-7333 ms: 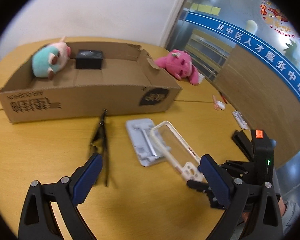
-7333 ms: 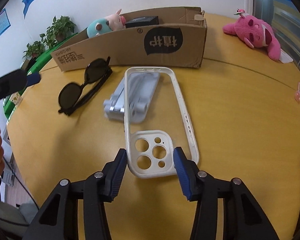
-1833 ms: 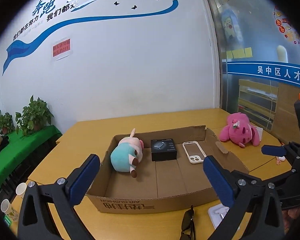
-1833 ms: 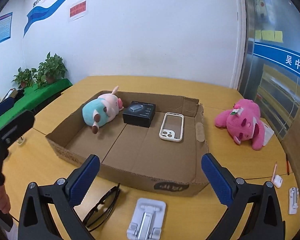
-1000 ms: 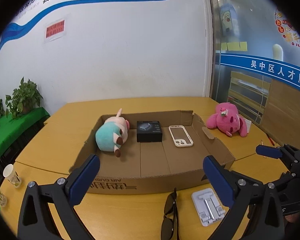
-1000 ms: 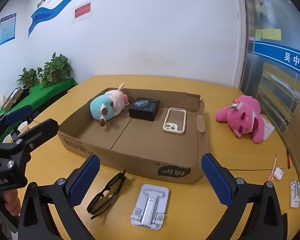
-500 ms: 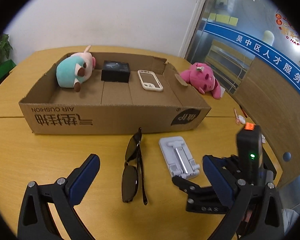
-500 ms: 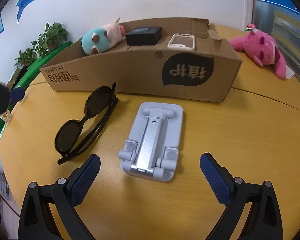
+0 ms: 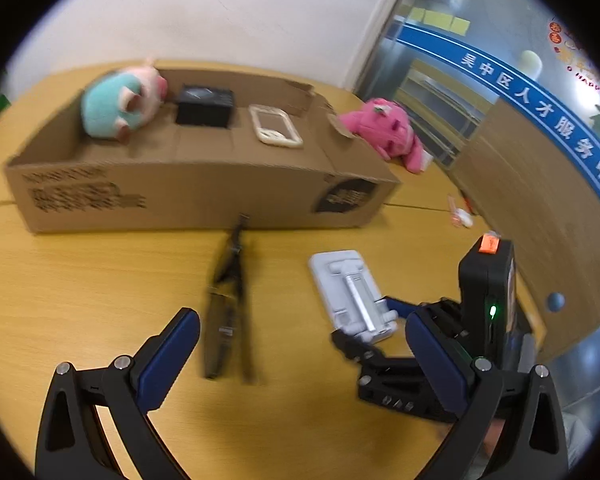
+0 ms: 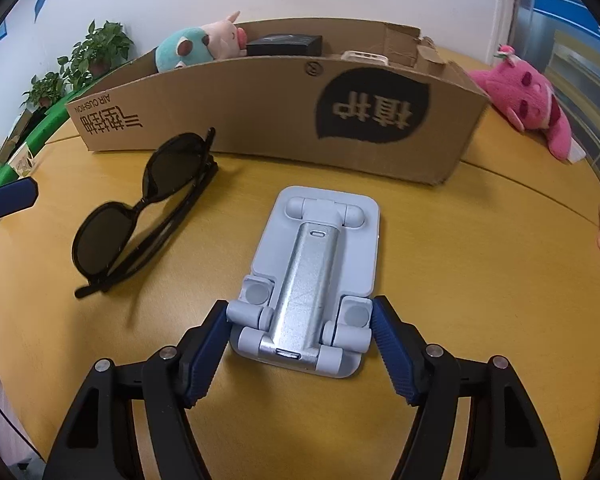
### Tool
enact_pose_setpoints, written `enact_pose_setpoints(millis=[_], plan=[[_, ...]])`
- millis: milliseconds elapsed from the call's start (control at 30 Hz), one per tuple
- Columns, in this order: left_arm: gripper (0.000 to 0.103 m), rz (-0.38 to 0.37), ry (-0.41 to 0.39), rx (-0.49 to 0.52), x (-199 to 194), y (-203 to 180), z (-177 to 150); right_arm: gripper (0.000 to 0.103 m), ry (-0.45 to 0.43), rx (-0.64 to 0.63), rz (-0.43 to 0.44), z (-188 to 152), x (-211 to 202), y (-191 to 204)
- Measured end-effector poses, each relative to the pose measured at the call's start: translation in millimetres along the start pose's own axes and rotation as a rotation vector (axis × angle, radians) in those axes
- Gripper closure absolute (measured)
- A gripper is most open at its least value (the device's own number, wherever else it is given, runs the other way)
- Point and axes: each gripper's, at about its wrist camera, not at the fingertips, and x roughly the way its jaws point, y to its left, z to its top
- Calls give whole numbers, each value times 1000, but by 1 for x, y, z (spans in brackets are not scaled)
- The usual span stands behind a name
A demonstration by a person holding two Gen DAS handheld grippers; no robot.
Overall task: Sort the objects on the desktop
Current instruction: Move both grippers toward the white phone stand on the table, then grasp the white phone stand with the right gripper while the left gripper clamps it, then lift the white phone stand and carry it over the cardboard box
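Right gripper (image 10: pixel 300 340) straddles the near end of the phone stand (image 10: pixel 316 276); blue ribbed pads sit just beside or touching its two side hinge knuckles, contact not certain, so cannot tell if it is clamped yet. Left gripper (image 9: pixel 300 344) hangs wide apart, holding nothing, above the sunglasses (image 9: pixel 228 300), which lie at 12 o'clock from its fingers.

Stand lies flat on the table (image 10: pixel 480 280), at 6 o'clock from the cardboard box (image 10: pixel 276 116). Sunglasses rest at 10 o'clock from the stand, folded, near the box wall.

Risks (judgement):
- Stand is smooth pale plastic with a brushed metal centre bar and rounded hinge barrels. Pads bearing on round barrels may slip off, or the hinge may fold under squeeze.
- Grip is at one end only; the far end may droop on lifting and catch the box wall.
- Sunglasses: glossy black, thin arms, lie flat; little height to pinch, lenses may scuff.

Box holds a soft teal plush (image 10: pixel 188 52), a matt black carton (image 10: pixel 286 45) and a phone case (image 9: pixel 275 126).
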Motion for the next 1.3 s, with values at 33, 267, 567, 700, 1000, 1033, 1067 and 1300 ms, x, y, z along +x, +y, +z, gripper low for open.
enact_pose_setpoints(millis=[33, 267, 567, 700, 1000, 1033, 1067, 1300], plan=[[1, -25, 21, -6, 6, -5, 0, 34, 5, 6, -1, -3, -3, -3], [3, -126, 178, -10, 57, -41, -5, 34, -11, 60, 13, -44, -35, -16], [9, -149, 294, -8, 90, -63, -18, 34, -63, 169, 55, -67, -57, -43], [16, -130, 340, 4, 109, -70, -24, 34, -74, 158, 61, -68, -58, -38], [46, 20, 276, 130, 112, -89, -28, 35, -95, 57, 28, -78, -59, -16], [47, 11, 274, 119, 111, -87, -28, 35, -98, 45, 12, -79, -59, -13], [47, 2, 274, 105, 110, -84, -27, 35, -100, 42, 8, -79, -59, -12], [50, -18, 270, 60, 104, -80, -24, 35, -104, 23, -9, -79, -61, -9]])
